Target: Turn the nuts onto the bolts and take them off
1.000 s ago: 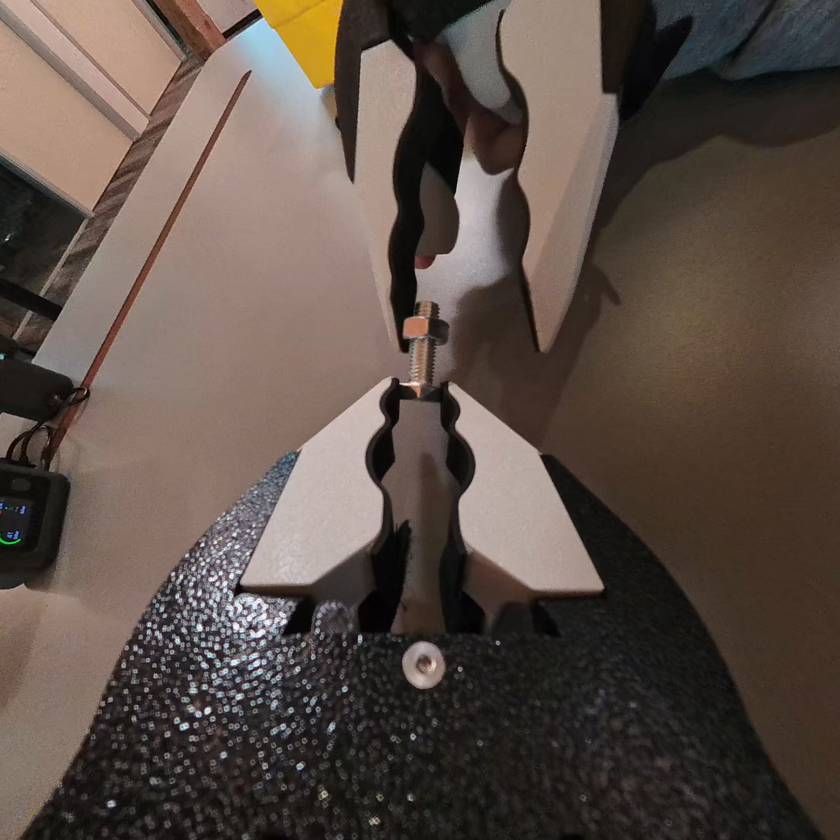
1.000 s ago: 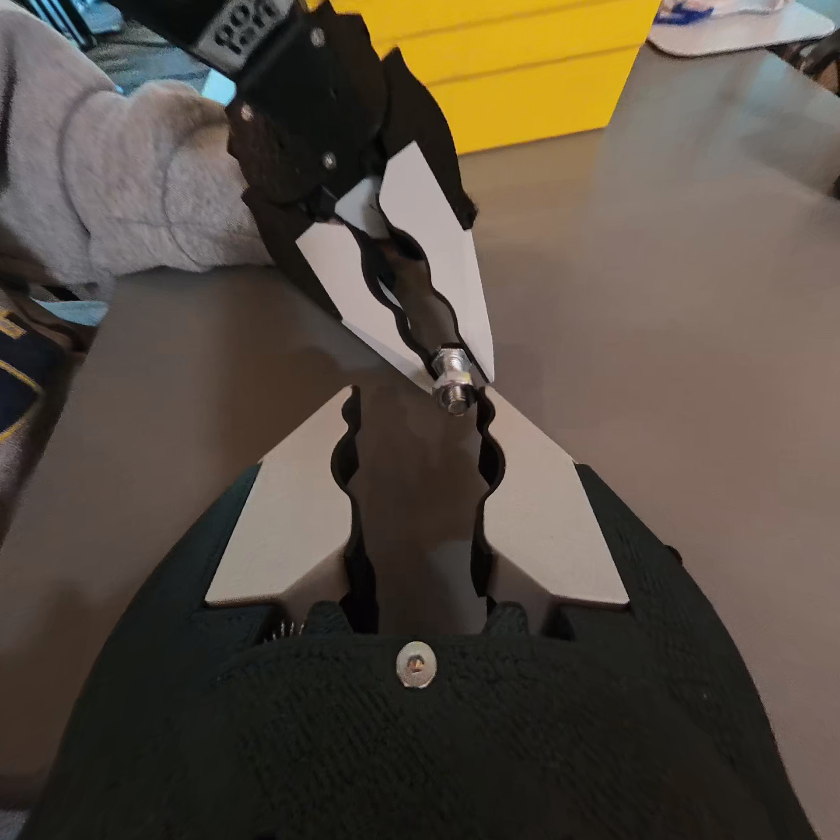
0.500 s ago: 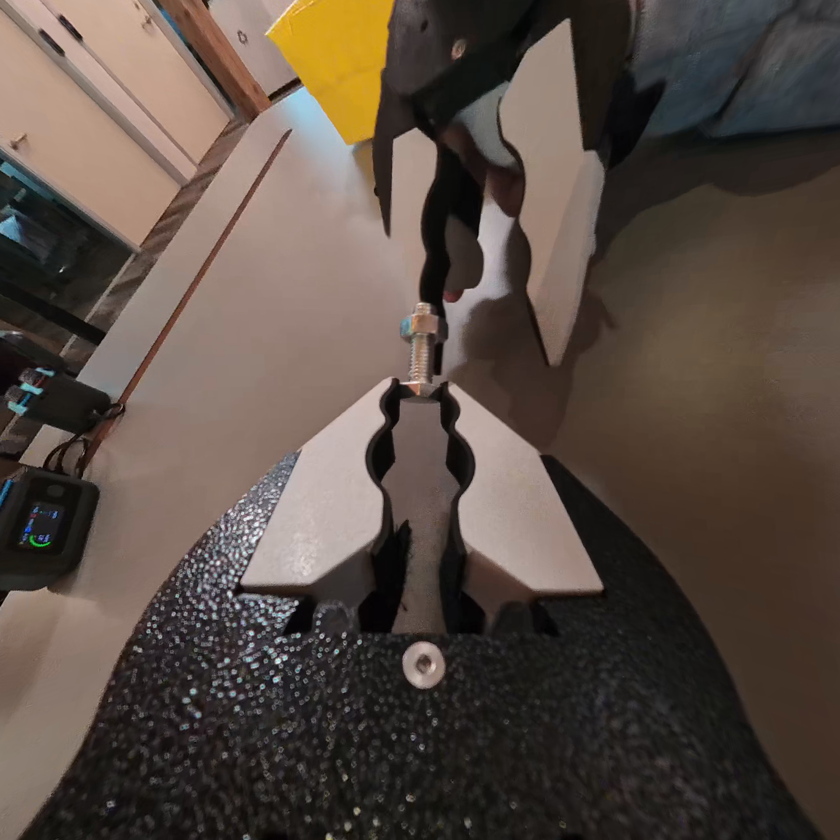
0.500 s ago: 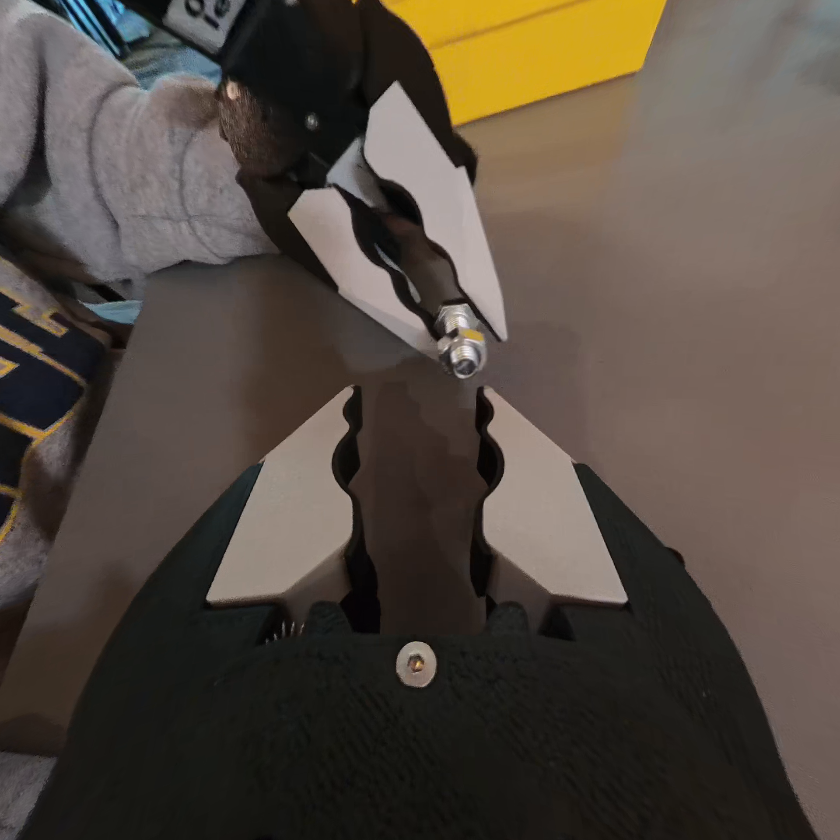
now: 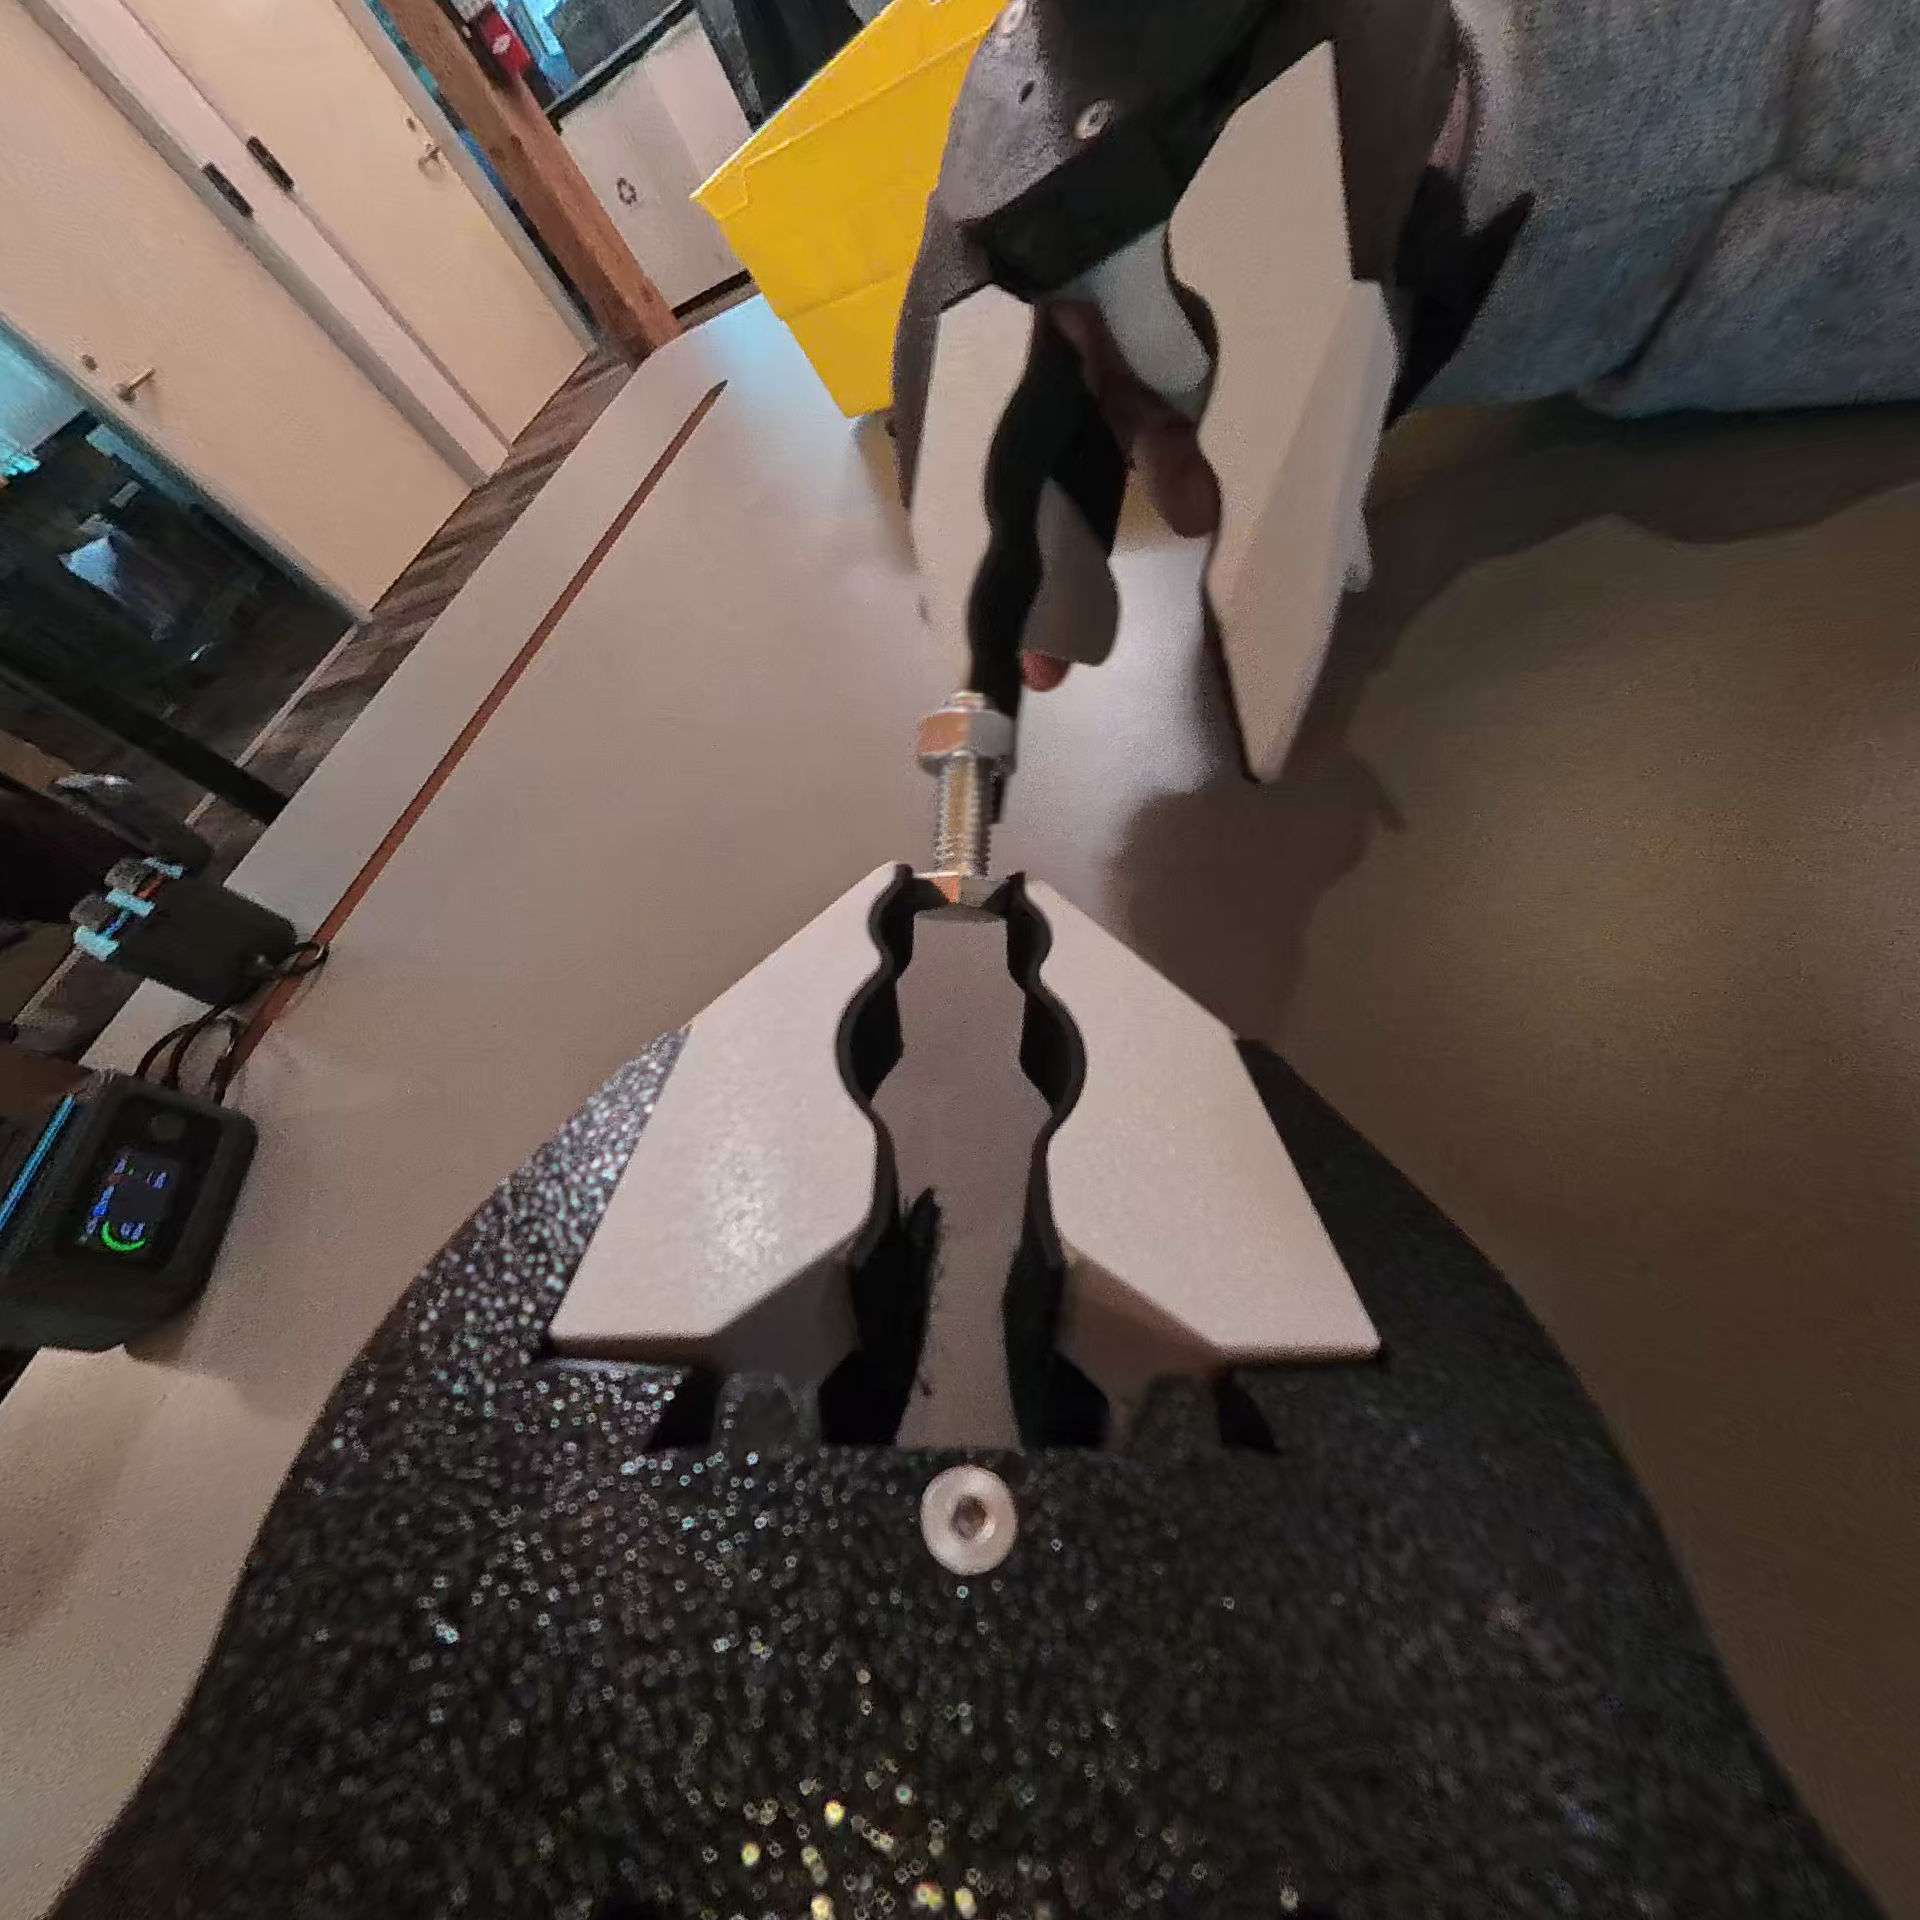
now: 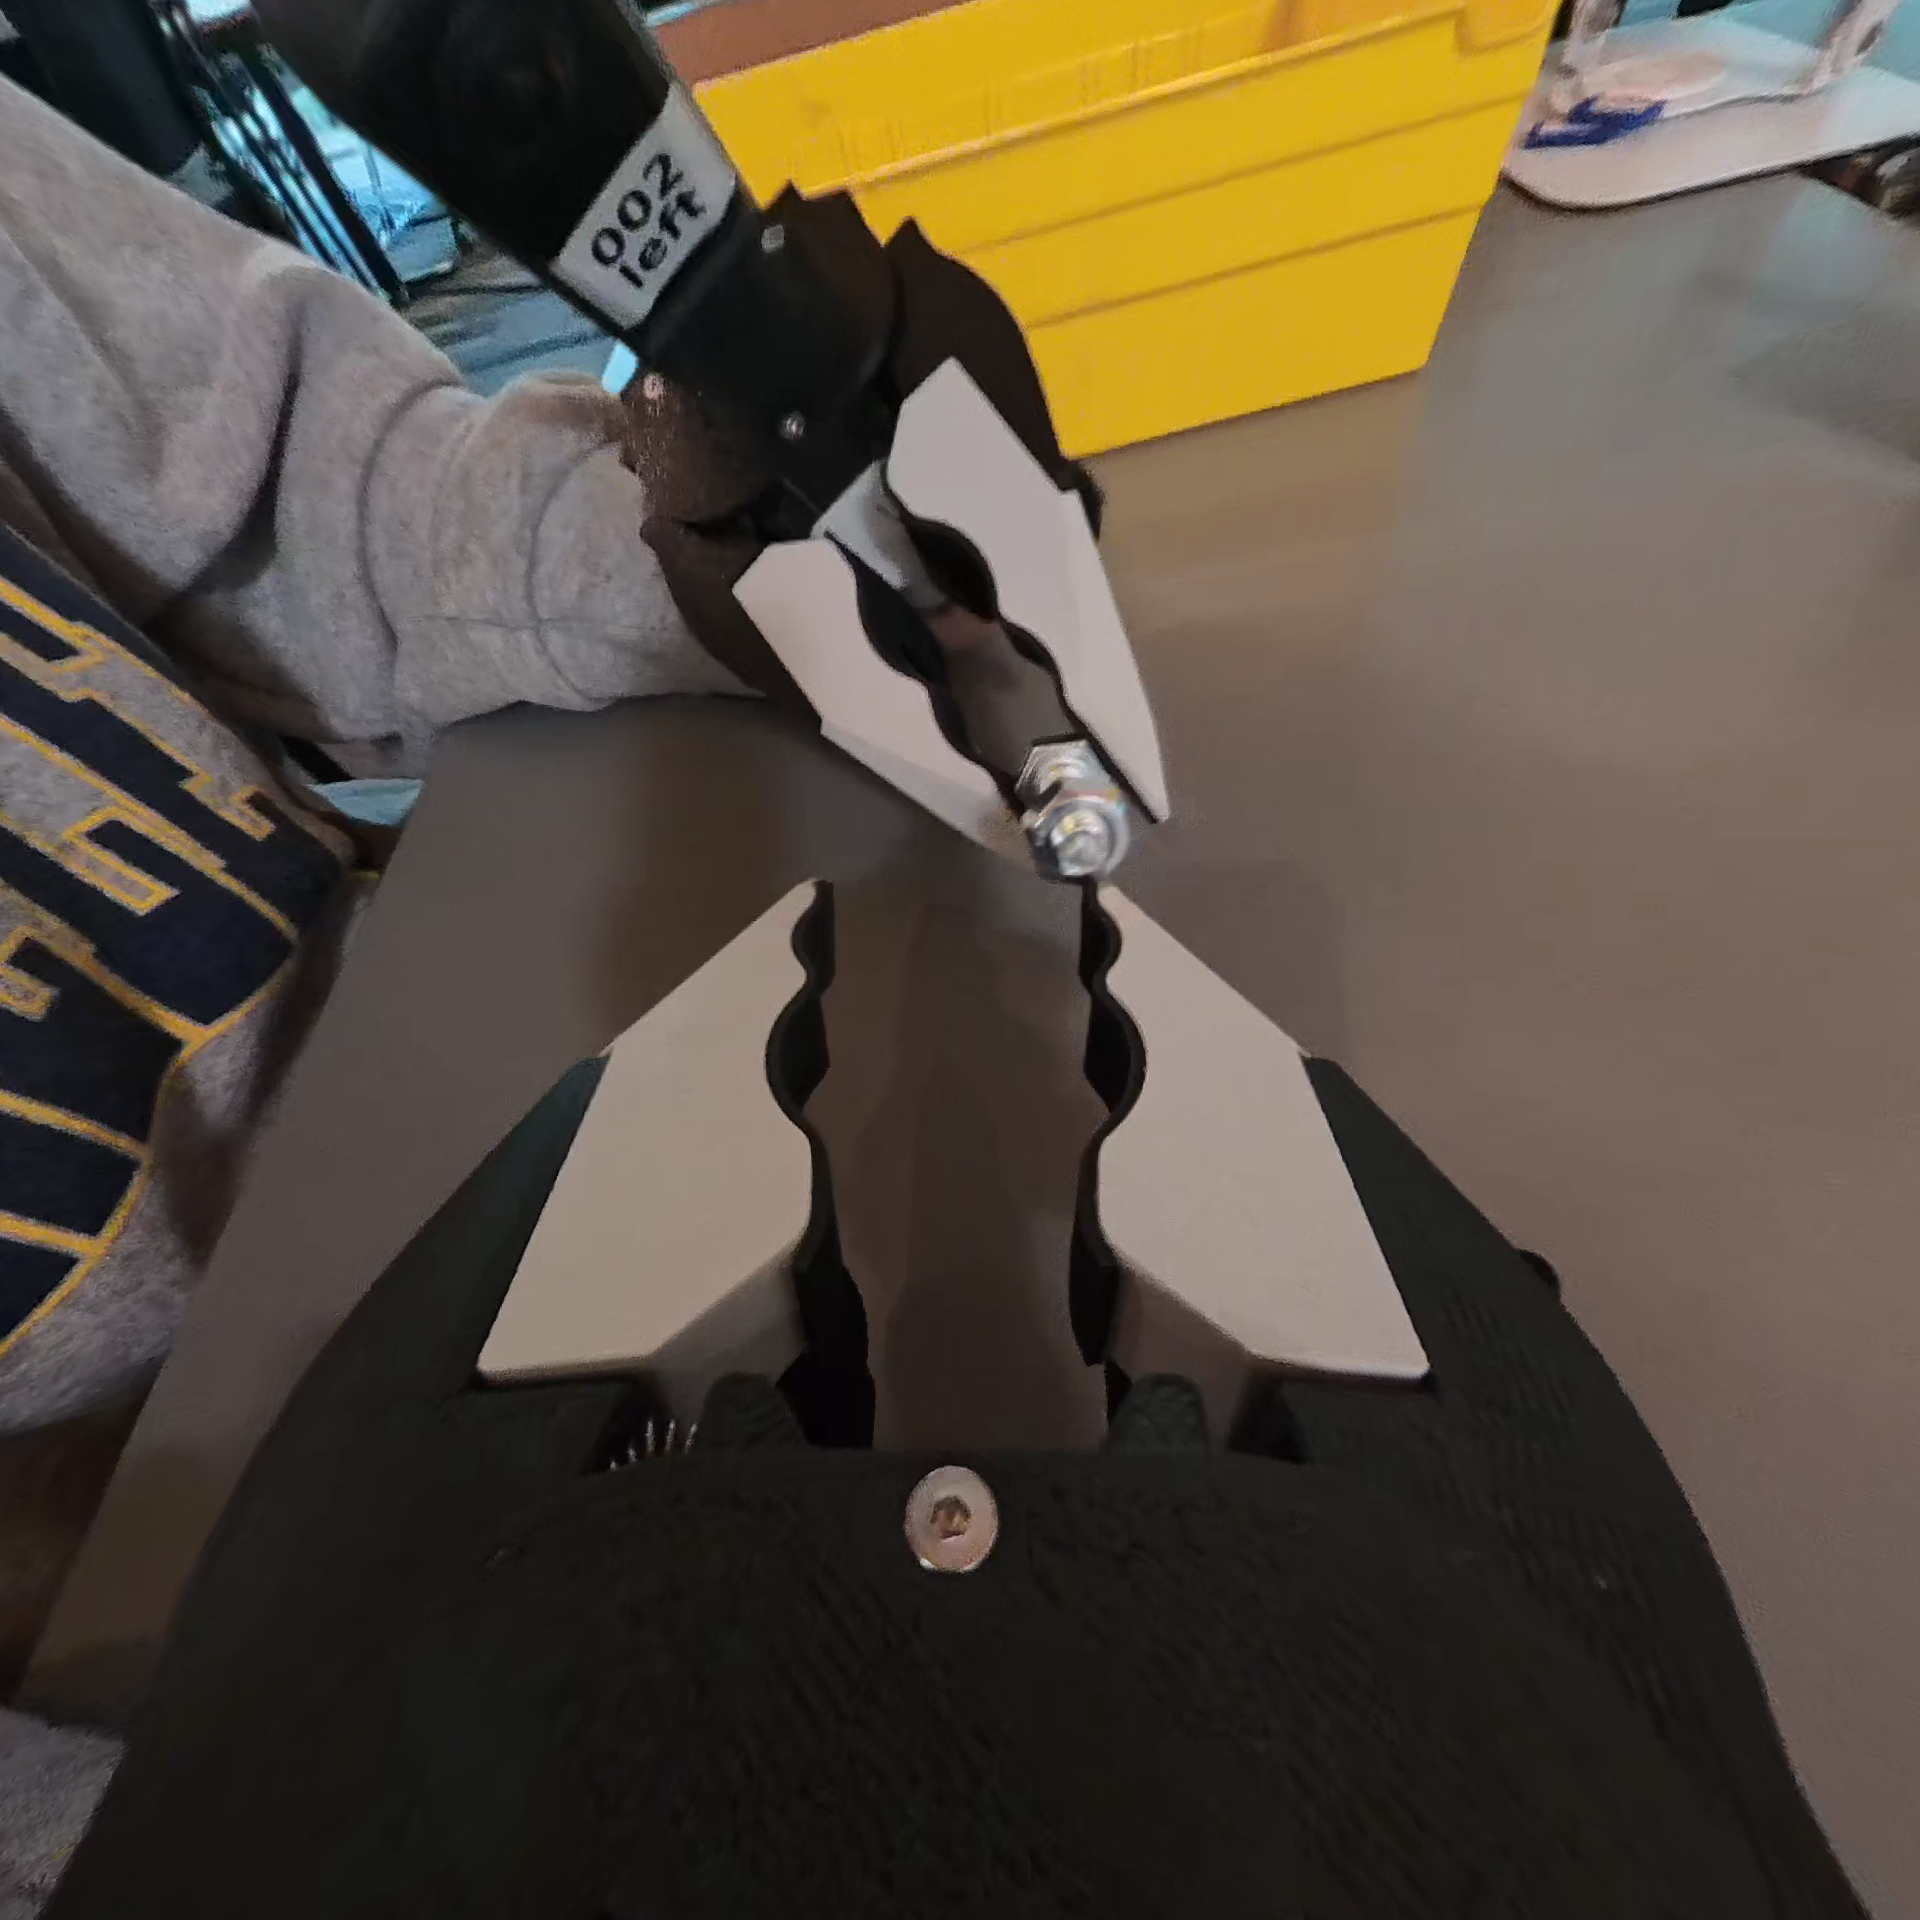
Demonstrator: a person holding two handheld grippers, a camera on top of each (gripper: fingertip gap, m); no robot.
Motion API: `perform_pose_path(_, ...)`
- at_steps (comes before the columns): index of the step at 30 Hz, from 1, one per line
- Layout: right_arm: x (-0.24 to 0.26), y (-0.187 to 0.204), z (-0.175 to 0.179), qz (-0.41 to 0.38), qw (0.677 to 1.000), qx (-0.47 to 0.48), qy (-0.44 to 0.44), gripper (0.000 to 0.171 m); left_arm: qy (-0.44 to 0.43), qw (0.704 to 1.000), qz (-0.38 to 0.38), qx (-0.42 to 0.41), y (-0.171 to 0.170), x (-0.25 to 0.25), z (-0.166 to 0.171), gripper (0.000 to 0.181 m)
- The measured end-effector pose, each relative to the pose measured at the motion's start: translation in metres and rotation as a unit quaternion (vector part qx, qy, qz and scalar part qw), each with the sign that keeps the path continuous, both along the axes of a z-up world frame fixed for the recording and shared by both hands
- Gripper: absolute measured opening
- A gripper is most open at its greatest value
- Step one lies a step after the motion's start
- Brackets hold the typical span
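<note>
My left gripper [image 5: 961,902] is shut on the head of a silver bolt [image 5: 961,821] and holds it above the table. A hex nut [image 5: 964,736] sits near the bolt's free end. My right gripper [image 5: 1127,769] faces it, open and empty, with one finger's black pad right beside the nut. In the right wrist view, my right gripper [image 6: 961,894] is open. The nut [image 6: 1075,831] hangs just past its right fingertip [image 6: 1103,914], outside the gap. I cannot tell whether they touch. The left gripper [image 6: 1075,800] reaches in from the upper left.
A yellow bin [image 6: 1195,208] stands on the grey table [image 6: 1558,831] behind the grippers and also shows in the left wrist view [image 5: 831,229]. A black device with a lit screen [image 5: 125,1205] lies at the table's left edge. A person's grey sleeve [image 6: 312,468] rests at the left. Left and right tips are no more than a few centimetres apart.
Both grippers have tilted and lifted slightly, so more of the yellow bin and the room shows. The left gripper stays shut on the bolt and the right stays open beside the nut.
</note>
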State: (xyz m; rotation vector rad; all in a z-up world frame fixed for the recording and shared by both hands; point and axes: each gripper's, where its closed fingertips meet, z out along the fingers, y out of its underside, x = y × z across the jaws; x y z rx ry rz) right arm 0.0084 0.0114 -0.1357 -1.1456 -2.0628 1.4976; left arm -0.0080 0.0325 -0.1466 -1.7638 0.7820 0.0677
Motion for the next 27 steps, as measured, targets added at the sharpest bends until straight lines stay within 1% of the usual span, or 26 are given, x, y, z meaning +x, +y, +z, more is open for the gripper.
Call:
perform_pose_path(1,-0.002,0.001,0.003,-0.006,1.000,-0.003,0.010,0.049,0.001,1.000,-0.008,0.001,-0.001,0.003,0.000,0.016)
perform_pose_path(4,-0.004,-0.001,0.018,-0.005,0.998,-0.007,0.060,0.052,0.014,1.000,-0.007,-0.005,0.000,0.004,-0.004,0.016)
perform_pose_path(6,0.001,-0.010,0.026,0.021,0.997,-0.021,0.077,0.048,0.016,1.000,0.006,-0.001,0.002,0.000,-0.002,0.016)
perform_pose_path(7,0.003,-0.014,0.027,0.032,0.996,-0.025,0.077,0.046,0.009,1.000,0.011,0.001,0.002,-0.002,0.000,0.015)
perform_pose_path(9,0.006,-0.016,0.018,0.041,0.998,-0.014,0.046,0.045,-0.003,1.000,0.018,0.013,0.003,-0.005,0.005,0.016)
perform_pose_path(12,0.001,-0.007,0.003,0.015,1.000,0.006,0.012,0.048,-0.011,1.000,0.007,0.015,0.001,-0.003,0.007,0.015)
perform_pose_path(14,-0.003,-0.001,0.004,-0.003,1.000,0.006,0.017,0.051,-0.006,1.000,0.000,0.012,0.001,0.000,0.005,0.016)
perform_pose_path(17,-0.007,0.001,0.012,-0.014,0.999,0.009,0.048,0.055,0.006,1.000,-0.002,0.002,0.001,0.002,0.000,0.016)
perform_pose_path(21,-0.004,-0.005,0.018,0.000,0.997,0.014,0.070,0.059,0.011,1.000,-0.002,-0.001,0.001,0.003,-0.002,0.016)
perform_pose_path(24,0.002,-0.015,0.020,0.031,0.997,0.003,0.072,0.052,0.018,1.000,0.017,-0.003,0.004,-0.003,-0.003,0.015)
perform_pose_path(27,0.004,-0.015,0.006,0.032,0.999,0.028,0.029,0.048,0.003,1.000,0.023,0.009,0.004,-0.006,0.004,0.016)
